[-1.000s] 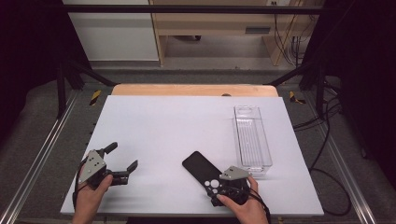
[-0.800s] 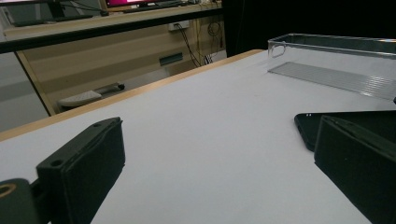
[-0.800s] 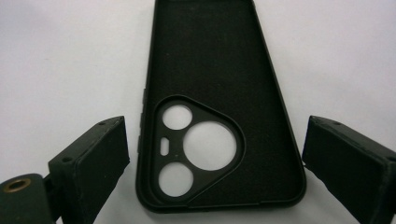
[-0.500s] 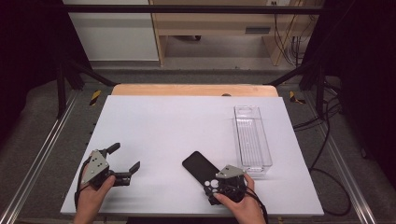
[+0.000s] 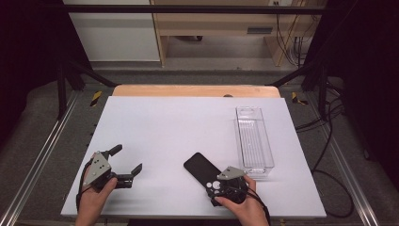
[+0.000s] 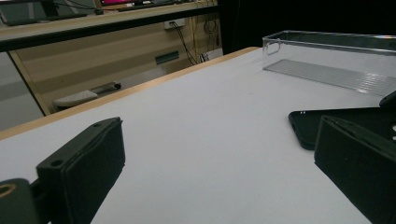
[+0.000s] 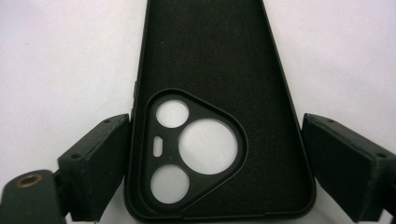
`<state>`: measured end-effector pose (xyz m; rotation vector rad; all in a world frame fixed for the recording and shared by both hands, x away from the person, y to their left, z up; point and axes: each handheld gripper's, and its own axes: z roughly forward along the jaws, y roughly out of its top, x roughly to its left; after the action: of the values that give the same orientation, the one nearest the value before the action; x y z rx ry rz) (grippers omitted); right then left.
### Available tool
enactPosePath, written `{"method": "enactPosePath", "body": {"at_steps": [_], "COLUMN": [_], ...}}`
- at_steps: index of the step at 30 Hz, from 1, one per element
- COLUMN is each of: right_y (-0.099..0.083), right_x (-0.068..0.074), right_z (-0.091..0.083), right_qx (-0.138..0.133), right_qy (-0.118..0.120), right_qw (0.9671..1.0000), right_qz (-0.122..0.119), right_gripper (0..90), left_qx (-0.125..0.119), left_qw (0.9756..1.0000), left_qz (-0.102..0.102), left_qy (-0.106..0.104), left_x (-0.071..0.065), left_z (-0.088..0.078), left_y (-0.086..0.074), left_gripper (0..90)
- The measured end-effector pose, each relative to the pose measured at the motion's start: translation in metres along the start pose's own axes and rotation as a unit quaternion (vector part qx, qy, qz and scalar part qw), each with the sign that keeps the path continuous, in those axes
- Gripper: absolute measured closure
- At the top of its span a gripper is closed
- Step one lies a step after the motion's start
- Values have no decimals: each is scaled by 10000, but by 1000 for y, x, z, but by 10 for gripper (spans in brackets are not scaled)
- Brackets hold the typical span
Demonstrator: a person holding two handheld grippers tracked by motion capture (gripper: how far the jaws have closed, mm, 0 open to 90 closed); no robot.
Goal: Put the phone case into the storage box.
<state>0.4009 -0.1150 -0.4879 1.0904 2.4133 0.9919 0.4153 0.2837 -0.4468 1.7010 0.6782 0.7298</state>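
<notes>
1. Phone case [image 7: 219, 70], black, lies flat near the table's [image 5: 155, 122] near edge, left of the clear tray [image 5: 254, 139].
2. Right gripper [image 7: 215, 168] straddles its camera end; jaws closing, left pad touching, right pad apart.
3. Left gripper [image 5: 126, 160]: jaws apart, empty.
4. Judged light, flexible; grip the long side rims.

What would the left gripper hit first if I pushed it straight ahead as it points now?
Probably the black phone case lying flat on the white table; the left gripper, jaws open and empty, points across toward it. In its own view the case sits right of centre, so it might pass beside it.
</notes>
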Motion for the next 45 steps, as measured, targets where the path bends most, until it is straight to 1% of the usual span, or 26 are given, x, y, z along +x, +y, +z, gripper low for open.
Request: {"method": "enactPosePath", "body": {"at_steps": [3, 5, 9, 12, 13, 15, 17, 18, 22, 24, 26, 29, 32, 34, 35, 36, 38, 40, 42, 45], "right_y": [3, 4, 6, 7, 7, 8, 9, 10, 11, 13, 15, 19, 28, 38, 44, 51, 65, 80, 94, 112], "right_x": [0, 0, -1, 0, 1, 2, 3, 3, 3, 2, 2, 2, 0, -1, -1, -1, -1, -3, -6, -10], "right_z": [-1, -1, -4, -6, -6, -7, -8, -9, -12, -14, -17, -21, -28, -34, -37, -40, -47, -53, -57, -63], "right_qx": [121, 166, 184, 220, 203, 200, 199, 192, 156, 119, 89, 66, 56, 23, 23, 38, 96, 163, 244, 348], "right_qy": [0, -2, 8, 6, 2, 23, 43, 46, 106, 144, 183, 232, 221, 265, 278, 281, 244, 252, 243, 215], "right_qw": [9999, 9999, 9998, 9998, 9998, 9998, 9998, 9998, 9998, 9998, 9997, 9996, 9997, 9996, 9996, 9996, 9995, 9993, 9987, 9979], "right_qz": [-31, 14, 30, 19, 26, 20, 9, 12, 62, 104, 142, 128, 92, 108, 66, -13, -150, -240, -368, -499], "right_gripper": [138, 147, 159, 163, 164, 165, 166, 167, 168, 168, 169, 169, 168, 168, 168, 168, 168, 168, 168, 168], "left_qx": [2, 6, 18, 54, 33, 56, 103, 171, 216, 234, 251, 263, 248, 229, 211, 192, 151, 148, 126, 120], "left_qw": [10000, 10000, 9999, 9998, 9996, 9993, 9988, 9985, 9968, 9960, 9955, 9939, 9910, 9892, 9882, 9869, 9831, 9783, 9726, 9604], "left_qz": [27, 50, 100, 176, 263, 369, 479, 497, 735, 826, 873, 1034, 1285, 1424, 1493, 1590, 1820, 2066, 2323, 2780], "left_qy": [-27, -36, -53, -61, -50, -60, -87, -133, -207, -248, -285, -288, -296, -270, -258, -221, -144, -67, 18, 99], "left_x": [-2, -3, -4, -6, -6, -9, -12, -15, -24, -27, -31, -38, -48, -56, -59, -63, -69, -75, -82, -90], "left_z": [1, 1, 2, 3, 4, 4, 6, 6, 10, 11, 13, 15, 17, 18, 19, 19, 21, 24, 28, 38], "left_y": [0, 1, 1, 1, 2, 3, 3, 3, 5, 6, 6, 9, 12, 15, 17, 18, 22, 25, 29, 35], "left_gripper": [19, 19, 19, 19, 19, 19, 20, 20, 20, 20, 21, 23, 28, 33, 38, 41, 48, 52, 60, 67]}}
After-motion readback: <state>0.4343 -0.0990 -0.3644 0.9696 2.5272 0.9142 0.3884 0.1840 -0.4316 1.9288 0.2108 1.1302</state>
